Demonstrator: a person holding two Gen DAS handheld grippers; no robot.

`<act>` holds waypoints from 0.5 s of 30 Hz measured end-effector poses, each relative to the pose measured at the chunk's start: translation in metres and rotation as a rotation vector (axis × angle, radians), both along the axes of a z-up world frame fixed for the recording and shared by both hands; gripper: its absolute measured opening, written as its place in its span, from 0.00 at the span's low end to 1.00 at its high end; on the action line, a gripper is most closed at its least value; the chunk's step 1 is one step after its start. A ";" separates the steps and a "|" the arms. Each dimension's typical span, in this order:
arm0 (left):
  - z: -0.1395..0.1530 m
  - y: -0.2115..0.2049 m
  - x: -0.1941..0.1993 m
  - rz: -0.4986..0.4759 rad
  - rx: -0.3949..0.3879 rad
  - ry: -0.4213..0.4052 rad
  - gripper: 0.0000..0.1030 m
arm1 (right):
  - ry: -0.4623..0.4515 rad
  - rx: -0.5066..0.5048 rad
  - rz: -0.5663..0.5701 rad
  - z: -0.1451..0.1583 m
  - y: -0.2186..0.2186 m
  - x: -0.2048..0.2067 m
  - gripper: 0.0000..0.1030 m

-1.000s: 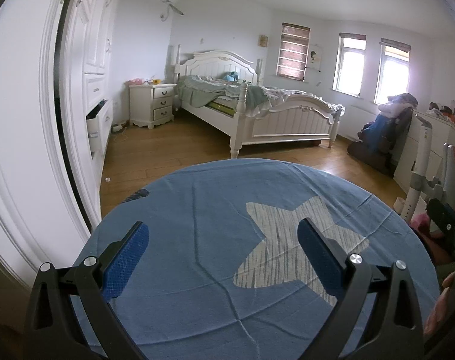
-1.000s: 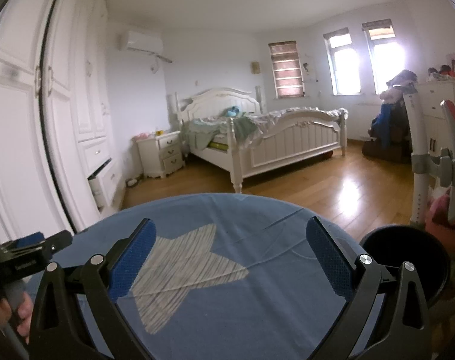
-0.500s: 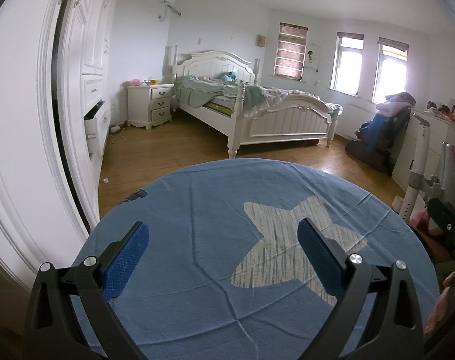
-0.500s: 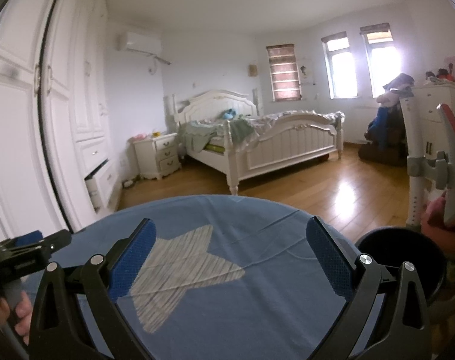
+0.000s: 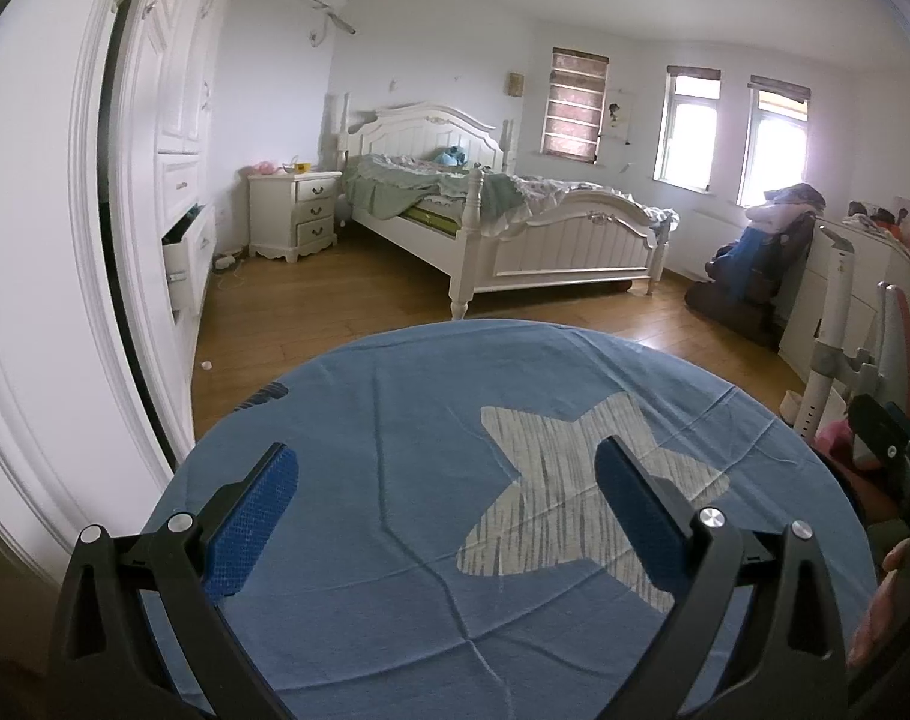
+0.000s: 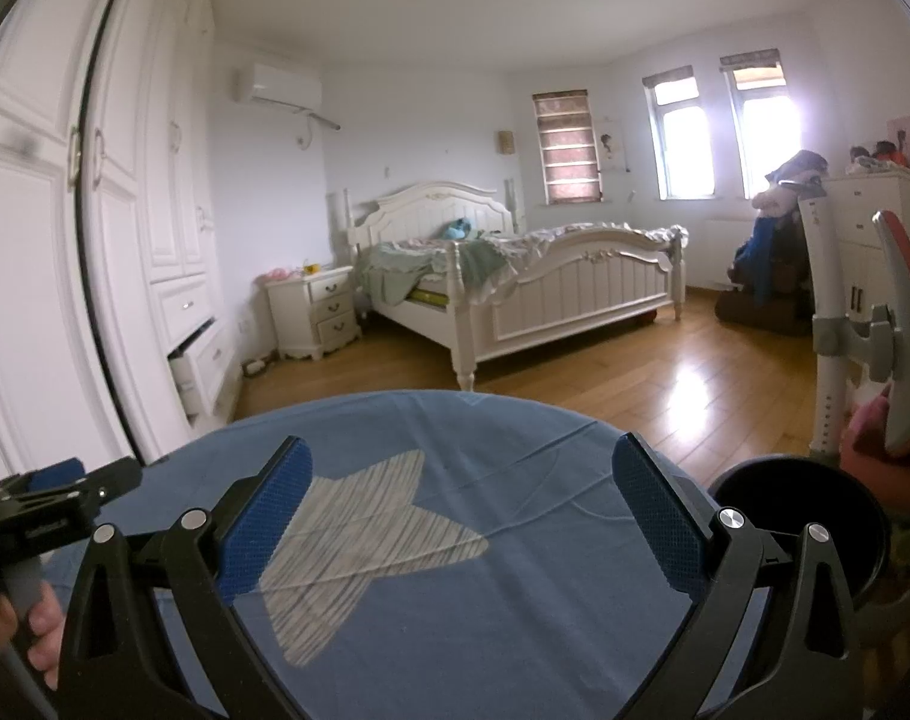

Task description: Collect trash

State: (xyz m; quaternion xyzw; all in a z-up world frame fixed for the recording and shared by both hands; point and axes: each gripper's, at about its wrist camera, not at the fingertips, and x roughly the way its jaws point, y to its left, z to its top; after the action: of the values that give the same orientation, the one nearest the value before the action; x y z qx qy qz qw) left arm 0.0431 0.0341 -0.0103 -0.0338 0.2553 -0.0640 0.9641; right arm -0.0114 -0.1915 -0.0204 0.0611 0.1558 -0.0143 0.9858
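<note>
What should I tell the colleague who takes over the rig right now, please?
Left gripper: jaws wide open, nothing held, over the blue star-print cloth.
Right gripper: jaws wide open, nothing held, over the same cloth.
Black bin: at the cloth's right edge, beside the right gripper; its contents cannot be seen.
Trash: none visible on the cloth. One small white scrap lies on the wooden floor near the wardrobe.
Done: nothing visibly collected.
Left: find trash, pick it up, drop it in the bin.

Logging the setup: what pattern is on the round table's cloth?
Blue tablecloth with a grey-streaked white star; clearest from the left wrist.
</note>
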 end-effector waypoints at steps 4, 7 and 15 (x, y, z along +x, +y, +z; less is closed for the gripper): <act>0.000 0.000 -0.001 -0.002 0.000 -0.001 0.95 | 0.000 0.000 0.000 0.000 -0.001 0.000 0.96; 0.000 0.000 -0.001 -0.002 0.001 -0.002 0.95 | 0.001 -0.001 0.001 0.000 -0.002 0.000 0.96; 0.000 -0.001 -0.002 -0.005 0.000 -0.003 0.95 | 0.000 0.001 0.001 -0.001 -0.002 0.000 0.96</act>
State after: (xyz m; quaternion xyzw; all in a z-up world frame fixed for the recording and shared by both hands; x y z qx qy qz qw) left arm 0.0412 0.0327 -0.0100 -0.0333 0.2538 -0.0664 0.9644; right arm -0.0113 -0.1934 -0.0211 0.0613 0.1560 -0.0136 0.9858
